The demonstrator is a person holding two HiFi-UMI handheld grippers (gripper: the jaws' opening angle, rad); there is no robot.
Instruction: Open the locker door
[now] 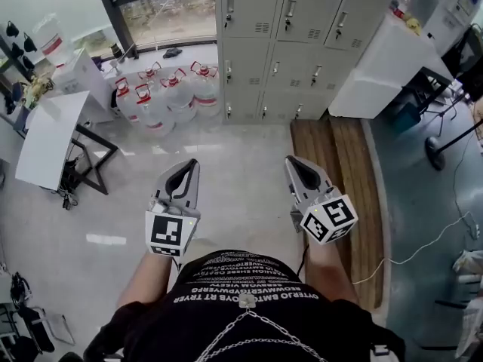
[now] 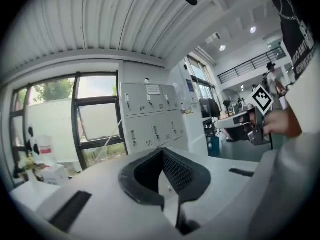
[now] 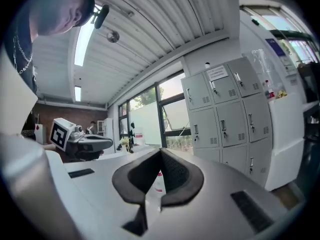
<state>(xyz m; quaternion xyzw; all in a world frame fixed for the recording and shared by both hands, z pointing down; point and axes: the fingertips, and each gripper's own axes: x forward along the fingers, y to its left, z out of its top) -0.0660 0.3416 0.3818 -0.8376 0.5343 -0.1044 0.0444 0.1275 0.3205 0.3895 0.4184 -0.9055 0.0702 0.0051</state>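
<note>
My left gripper [image 1: 192, 163] and right gripper [image 1: 291, 160], jaws pressed together and empty, face the lockers [image 1: 302, 44] well ahead; the right stands nearer.

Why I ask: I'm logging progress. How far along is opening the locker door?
Done: nothing yet; every door on the lockers looks shut. In hand: nothing; the left gripper and right gripper are both shut and empty, well short of the lockers. Left: walk up, take a door handle, pull it open.
</note>
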